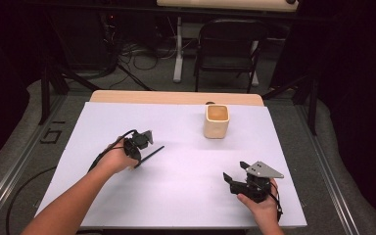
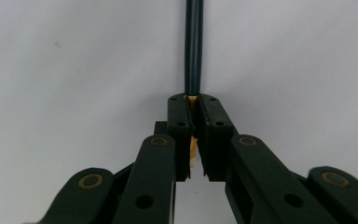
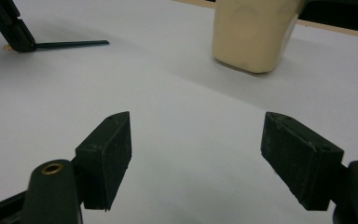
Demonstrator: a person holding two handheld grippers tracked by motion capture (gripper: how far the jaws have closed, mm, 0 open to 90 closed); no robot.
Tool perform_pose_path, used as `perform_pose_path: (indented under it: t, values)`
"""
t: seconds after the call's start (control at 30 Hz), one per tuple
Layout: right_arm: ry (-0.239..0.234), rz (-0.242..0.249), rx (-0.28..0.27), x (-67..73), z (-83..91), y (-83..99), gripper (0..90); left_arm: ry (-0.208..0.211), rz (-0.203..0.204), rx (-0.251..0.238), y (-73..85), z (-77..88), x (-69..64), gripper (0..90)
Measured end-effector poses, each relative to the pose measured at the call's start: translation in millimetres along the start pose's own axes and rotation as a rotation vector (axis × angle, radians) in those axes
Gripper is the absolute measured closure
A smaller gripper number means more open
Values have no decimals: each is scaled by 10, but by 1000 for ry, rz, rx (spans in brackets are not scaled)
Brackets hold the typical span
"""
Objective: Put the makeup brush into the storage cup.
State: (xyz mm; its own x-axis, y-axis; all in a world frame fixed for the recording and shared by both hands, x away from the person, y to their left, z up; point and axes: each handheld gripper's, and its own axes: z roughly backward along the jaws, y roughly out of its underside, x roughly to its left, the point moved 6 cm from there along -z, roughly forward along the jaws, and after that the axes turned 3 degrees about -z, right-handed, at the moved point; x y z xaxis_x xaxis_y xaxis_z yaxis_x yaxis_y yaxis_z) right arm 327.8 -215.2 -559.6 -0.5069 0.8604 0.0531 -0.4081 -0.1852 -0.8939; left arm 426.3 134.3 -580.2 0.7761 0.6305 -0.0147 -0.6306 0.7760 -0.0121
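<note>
While bare sheet (image 1: 186, 166) lies between your grippers, your left gripper (image 2: 193, 109) clamps a pencil (image 2: 194, 46) pointing toward 2 o'clock; your right gripper (image 3: 196, 154) gapes wide, cup (image 1: 217, 121) at 11.

Right hand-held gripper (image 3: 196, 154) hovering open above the white worktop (image 3: 168, 93)

Its two black jaws are standing wide apart with bare worktop showing between them. Ahead, a cream cup (image 3: 254, 32) is sitting upright on the worktop. At the far left, the left hand-held gripper (image 3: 14, 39) is pinching a dark pencil (image 3: 70, 44) that is lying low over the surface.
</note>
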Motion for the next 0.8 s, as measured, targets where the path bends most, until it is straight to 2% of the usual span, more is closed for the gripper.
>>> perform_pose_path:
  t: [0.13, 0.37, 0.47, 0.5, 0.57, 0.73, 0.8]
  values:
    - [0, 5, -1, 13, -8, 2, 249, 5, -10, -10, 23, 62, -10, 846]
    - [-6, 64, 35, 68, -35, 27, 280, 10, -50, -36, 46, 241, -86, 847]
    - [-6, 105, 36, 103, -53, 32, 282, 12, -75, -35, 51, 303, -129, 847]
    - [-1, 136, 42, 125, -67, 38, 298, 8, -88, -38, 51, 324, -139, 846]
    - [-3, 153, 46, 139, -76, 39, 302, 3, -107, -37, 51, 365, -164, 847]
    - [-12, 245, 57, 212, -114, 37, 317, 18, -128, -47, 45, 434, -255, 847]
    - [1, 277, 64, 234, -126, 36, 318, 19, -150, -44, 37, 456, -294, 847]
